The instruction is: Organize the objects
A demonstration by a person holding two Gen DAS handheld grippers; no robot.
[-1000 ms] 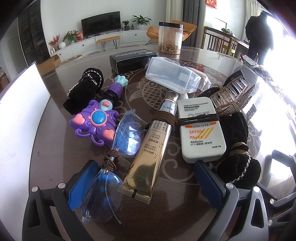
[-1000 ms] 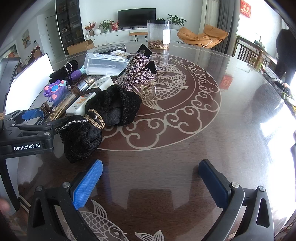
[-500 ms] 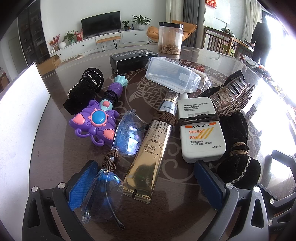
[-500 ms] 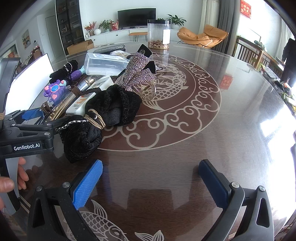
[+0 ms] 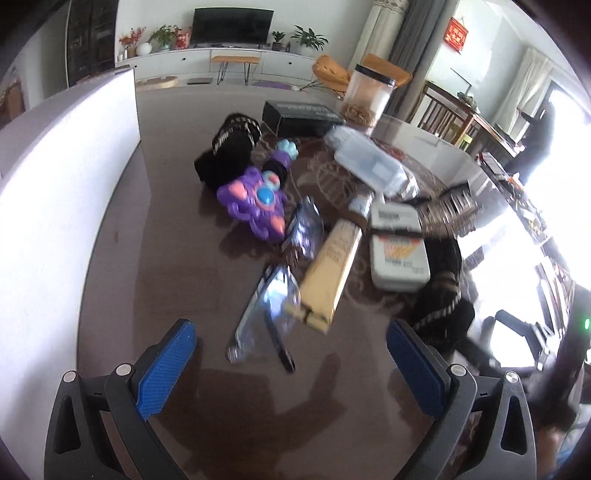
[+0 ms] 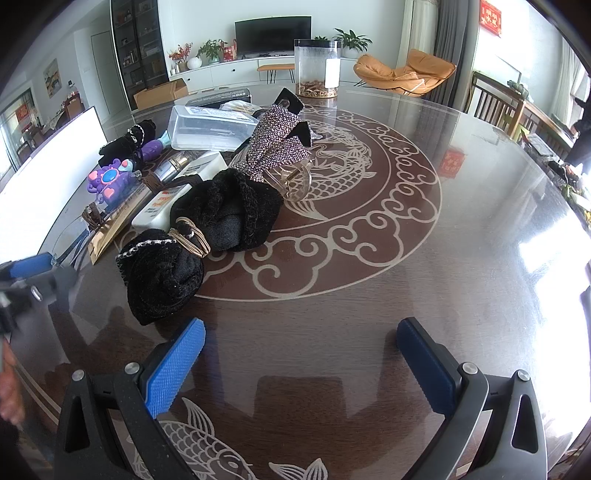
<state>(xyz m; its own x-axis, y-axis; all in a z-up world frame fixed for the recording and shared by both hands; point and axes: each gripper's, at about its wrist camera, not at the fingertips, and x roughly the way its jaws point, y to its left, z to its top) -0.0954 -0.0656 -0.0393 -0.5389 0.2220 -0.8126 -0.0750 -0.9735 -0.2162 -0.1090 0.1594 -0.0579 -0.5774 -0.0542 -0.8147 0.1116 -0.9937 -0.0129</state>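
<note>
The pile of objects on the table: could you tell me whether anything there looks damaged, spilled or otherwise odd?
Nothing looks spilled or broken. The oddity is the binding: brown hair ties wrap the gold tube, the white sunscreen bottle and the black velvet scrunchie, and everything lies crowded together.

I'm in a home living room: a television (image 6: 272,35) above a long white cabinet (image 6: 236,72) with potted plants (image 6: 351,37), an orange lounge chair (image 6: 404,72), and wooden dining chairs (image 6: 496,107).

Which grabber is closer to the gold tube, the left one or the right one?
Left. The left gripper hangs open just short of the gold tube, which points into its gap. The right gripper sits further right, past the black scrunchies.
</note>
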